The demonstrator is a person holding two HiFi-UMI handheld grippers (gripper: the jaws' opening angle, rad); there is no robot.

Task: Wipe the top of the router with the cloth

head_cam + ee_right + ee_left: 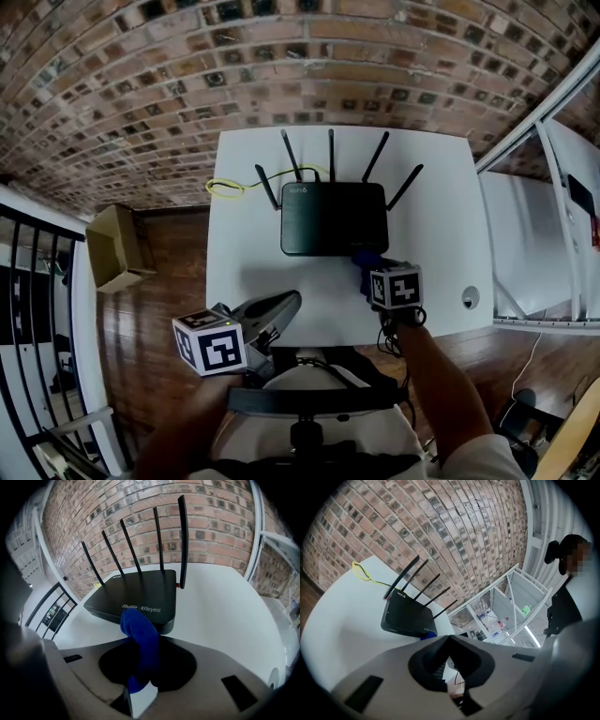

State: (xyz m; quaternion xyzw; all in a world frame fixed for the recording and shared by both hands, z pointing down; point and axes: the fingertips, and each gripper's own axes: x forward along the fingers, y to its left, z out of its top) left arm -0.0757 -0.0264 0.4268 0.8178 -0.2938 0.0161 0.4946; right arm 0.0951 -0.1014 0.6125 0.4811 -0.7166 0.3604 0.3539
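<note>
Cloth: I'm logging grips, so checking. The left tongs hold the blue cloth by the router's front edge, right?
Not the left. The right tongs hold the blue cloth by the router's front edge, as the right gripper view shows.

A white table (441, 216) stands against a brick wall (300, 56) on wooden floor (159, 309), a cardboard box (117, 248) nearby.

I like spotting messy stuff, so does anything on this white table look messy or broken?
Only a little. A yellow cable lies in a loose loop at the table's back left, beside the router. The router sits flat, antennas up, and nothing is spilled.
</note>
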